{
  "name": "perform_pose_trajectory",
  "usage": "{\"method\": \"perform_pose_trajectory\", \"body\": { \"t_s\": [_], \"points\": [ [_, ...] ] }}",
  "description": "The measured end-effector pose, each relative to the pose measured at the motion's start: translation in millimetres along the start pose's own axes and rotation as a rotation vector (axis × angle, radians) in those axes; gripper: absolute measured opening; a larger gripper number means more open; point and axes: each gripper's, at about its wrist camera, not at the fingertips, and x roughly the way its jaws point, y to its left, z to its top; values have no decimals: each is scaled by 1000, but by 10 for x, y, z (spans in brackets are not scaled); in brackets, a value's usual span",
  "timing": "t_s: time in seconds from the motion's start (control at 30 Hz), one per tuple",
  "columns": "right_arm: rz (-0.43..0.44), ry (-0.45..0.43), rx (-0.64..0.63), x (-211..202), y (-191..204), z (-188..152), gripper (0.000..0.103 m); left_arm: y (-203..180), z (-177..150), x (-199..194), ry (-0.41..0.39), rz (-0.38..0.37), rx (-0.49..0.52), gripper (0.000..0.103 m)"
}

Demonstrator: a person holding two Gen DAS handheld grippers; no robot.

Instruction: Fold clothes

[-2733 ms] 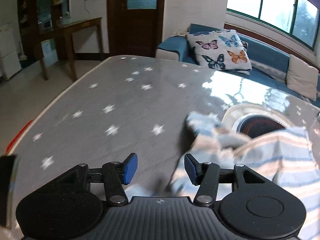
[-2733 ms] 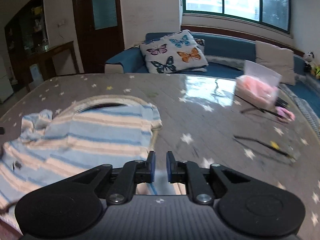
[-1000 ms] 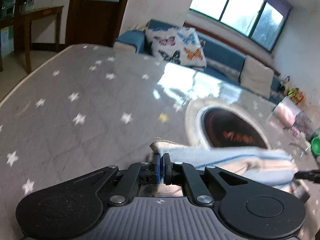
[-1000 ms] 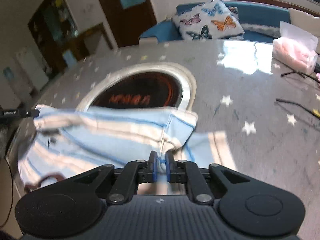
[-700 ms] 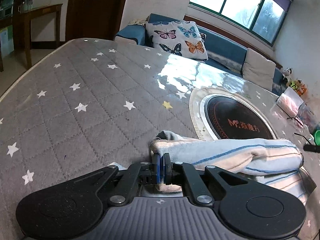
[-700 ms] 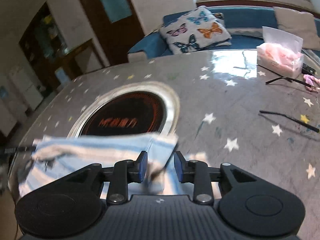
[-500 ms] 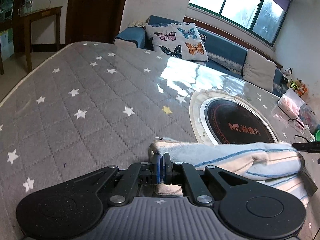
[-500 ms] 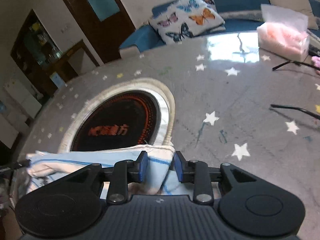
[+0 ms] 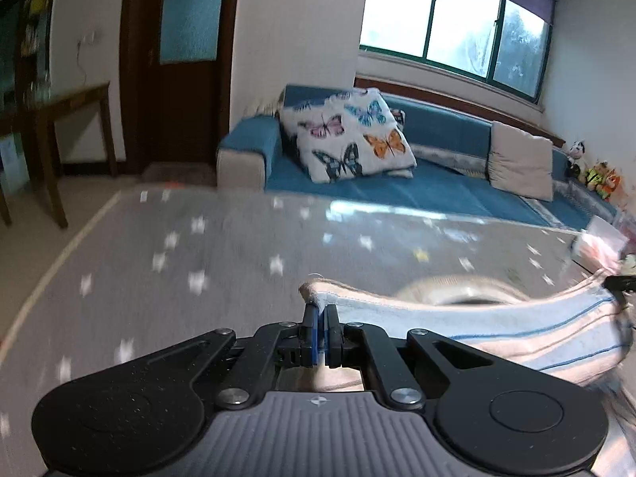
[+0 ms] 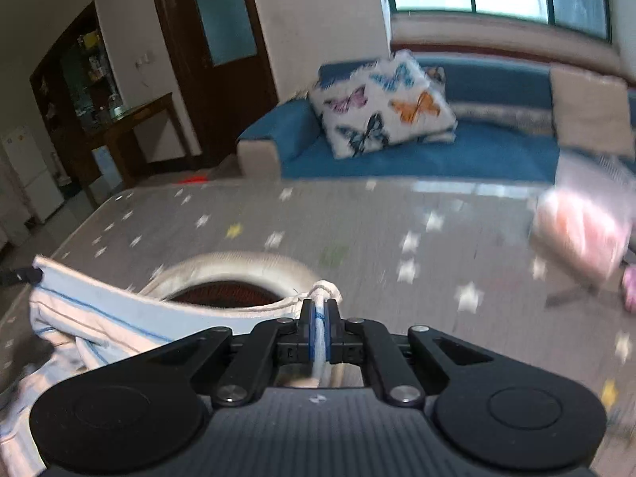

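The left gripper [image 9: 321,332] is clamped on one end of the striped garment [image 9: 497,330]; the right gripper [image 10: 319,328] has just closed on the other end — cloth pinched between its blue pads. The garment hangs stretched between them above the star-patterned table [image 9: 179,262], over its round inset burner [image 10: 222,290].

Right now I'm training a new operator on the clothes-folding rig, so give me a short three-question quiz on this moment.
1. True or false: the left gripper is shut on a corner of the striped garment.
2. Multiple choice: the right gripper is A) open above the garment, B) shut on the garment's edge, C) resting on the pink tissue pack.
3. Fill in: between the two held corners, the garment hangs in front of the round ______ set into the star-patterned table.

Key: 1 true; 2 B; 3 burner.
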Motion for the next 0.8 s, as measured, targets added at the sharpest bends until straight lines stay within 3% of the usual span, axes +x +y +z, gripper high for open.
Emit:
{"method": "perform_pose_trajectory", "body": {
  "t_s": [0.17,0.33,0.5,0.6,0.7,0.77,0.8],
  "points": [
    [-50,-31,7,328,-61,291,3,-115,233,529,-5,28,26,3],
    [-109,-35,21,821,-163,389,3,-138,214,1160,46,76,-5,3],
    [-183,57,9,1321,-270,341,5,-82,94,1578,122,108,-50,6],
    [-194,93,13,1377,-292,314,7,-68,64,1596,130,131,-41,7],
    [-191,99,4,1268,-278,302,7,-69,88,1456,118,128,-46,21],
    [-184,95,-6,1109,-239,324,8,-111,107,1302,104,134,-38,44],
    [-180,93,-12,1030,-212,336,9,-130,107,1221,99,135,-32,45]
  ]
}}
